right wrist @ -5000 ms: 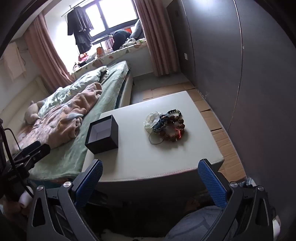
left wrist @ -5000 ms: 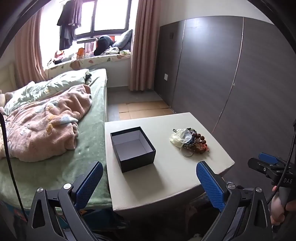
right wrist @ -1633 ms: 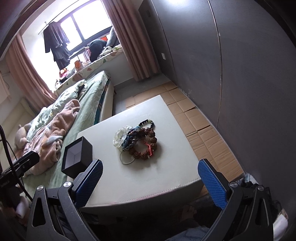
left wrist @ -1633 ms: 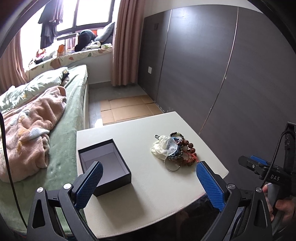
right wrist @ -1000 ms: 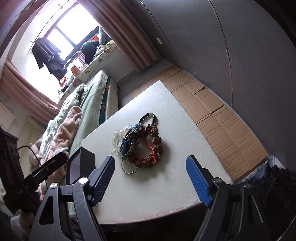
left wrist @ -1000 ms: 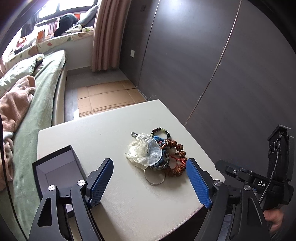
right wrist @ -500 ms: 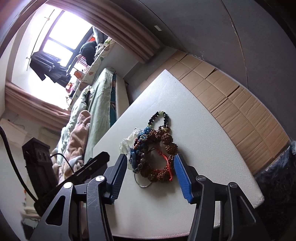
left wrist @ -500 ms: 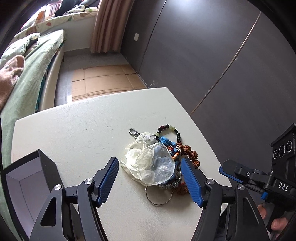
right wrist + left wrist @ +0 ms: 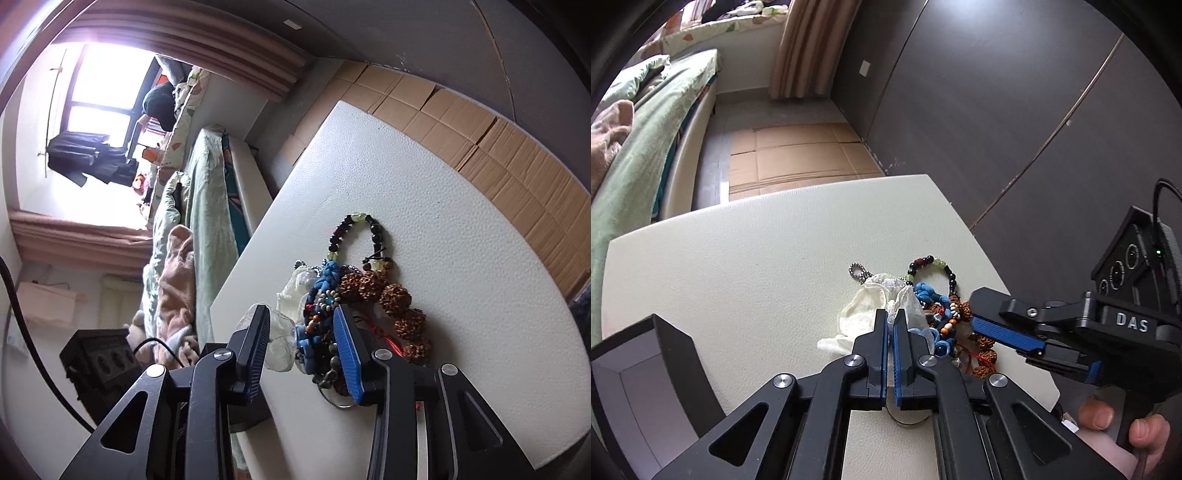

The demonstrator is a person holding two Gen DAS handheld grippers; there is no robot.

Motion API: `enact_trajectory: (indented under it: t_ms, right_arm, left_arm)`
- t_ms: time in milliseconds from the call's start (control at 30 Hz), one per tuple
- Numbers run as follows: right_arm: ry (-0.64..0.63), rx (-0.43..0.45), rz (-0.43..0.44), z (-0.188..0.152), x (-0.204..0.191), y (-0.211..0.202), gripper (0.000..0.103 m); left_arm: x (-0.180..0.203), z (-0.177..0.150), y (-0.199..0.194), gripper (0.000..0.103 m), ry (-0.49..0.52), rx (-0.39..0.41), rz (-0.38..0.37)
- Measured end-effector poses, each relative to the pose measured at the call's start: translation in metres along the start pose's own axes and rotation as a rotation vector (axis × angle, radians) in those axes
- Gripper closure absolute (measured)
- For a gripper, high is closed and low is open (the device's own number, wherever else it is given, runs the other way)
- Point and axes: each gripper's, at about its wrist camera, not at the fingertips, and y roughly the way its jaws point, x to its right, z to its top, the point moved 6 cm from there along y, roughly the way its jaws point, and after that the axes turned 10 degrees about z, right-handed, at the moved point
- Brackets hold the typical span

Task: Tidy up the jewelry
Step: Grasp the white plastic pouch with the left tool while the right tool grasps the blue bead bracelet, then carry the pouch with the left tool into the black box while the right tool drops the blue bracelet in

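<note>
Left tool clenched on the white fabric flower; my right tool released, straddling the bead pile mid-bench.

Bed with rumpled green sheet runs along counter's left edge; pink fleece blanket bunched on it. Flattened brown cardboard sheets cover floor beyond counter's far edge. Dark grey panelled wardrobe wall stands past right edge. Pinkish-beige pleated curtain hangs at far corner. Right wrist view: bright window, dark clothes hanging before it, cushions on sill.
</note>
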Motion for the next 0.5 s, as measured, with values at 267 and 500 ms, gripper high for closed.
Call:
enact_trajectory:
  t_ms: [267, 500]
  right_arm:
    - [-0.024, -0.019, -0.133, -0.001, 0.004, 0.015, 0.064]
    - [-0.046, -0.017, -0.186, 0.0, 0.008, 0.019, 0.089]
  left_arm:
    - [-0.017, 0.012, -0.039, 0.101, -0.015, 0.068, 0.034]
    - [-0.029, 0.016, -0.075, 0.101, -0.026, 0.125, 0.053]
